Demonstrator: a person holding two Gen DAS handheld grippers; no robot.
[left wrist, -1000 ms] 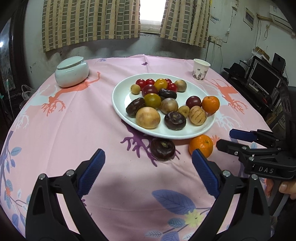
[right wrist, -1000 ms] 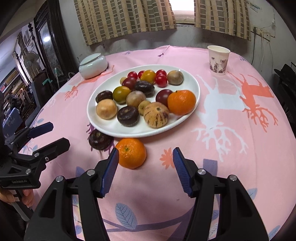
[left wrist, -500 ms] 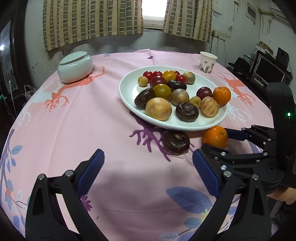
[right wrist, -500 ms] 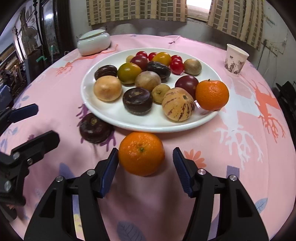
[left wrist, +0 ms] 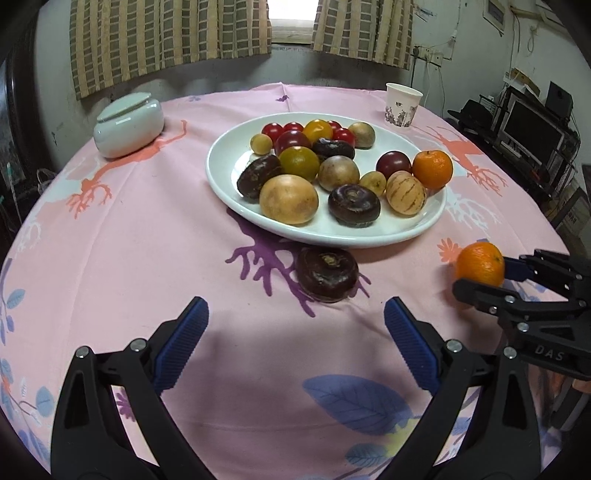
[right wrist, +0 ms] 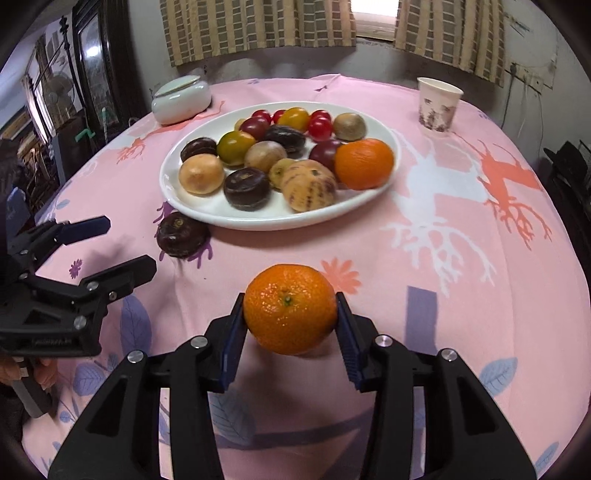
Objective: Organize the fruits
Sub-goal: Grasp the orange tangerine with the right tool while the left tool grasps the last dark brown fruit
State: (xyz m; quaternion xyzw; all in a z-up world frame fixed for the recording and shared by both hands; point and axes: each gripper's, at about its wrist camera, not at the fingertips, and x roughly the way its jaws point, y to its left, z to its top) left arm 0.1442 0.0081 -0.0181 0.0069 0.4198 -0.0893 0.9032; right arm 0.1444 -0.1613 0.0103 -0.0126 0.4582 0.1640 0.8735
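Pink cloth printed with coral deer, purple branches and blue leaves (left wrist: 147, 236) covers the round table under me, with striped brown curtains (right wrist: 258, 29) hanging on the wall behind. At the middle sits a wide white oval plate (left wrist: 229, 184) heaped with mixed fruit: red cherry tomatoes, tan round fruits, dark brown flattened ones, a striped yellow melon and one orange tangerine (left wrist: 432, 169) near its right rim. My right gripper (right wrist: 290, 319) has just been closing, and its blue ribbed pads now press on both sides of a round orange tangerine with a green stem dimple (right wrist: 290, 314), held in front of the plate, well apart from its rim. My left gripper (left wrist: 295, 343) hangs low over the cloth with its fingers spread wide and nothing between them; a dark maroon flattened fruit (left wrist: 327, 274) lies on the cloth just ahead of it, right beside the plate's near rim. Farther back stand a pale green lidded ceramic jar (left wrist: 127, 123) on the left and a patterned white paper cup (left wrist: 403, 105) on the right.
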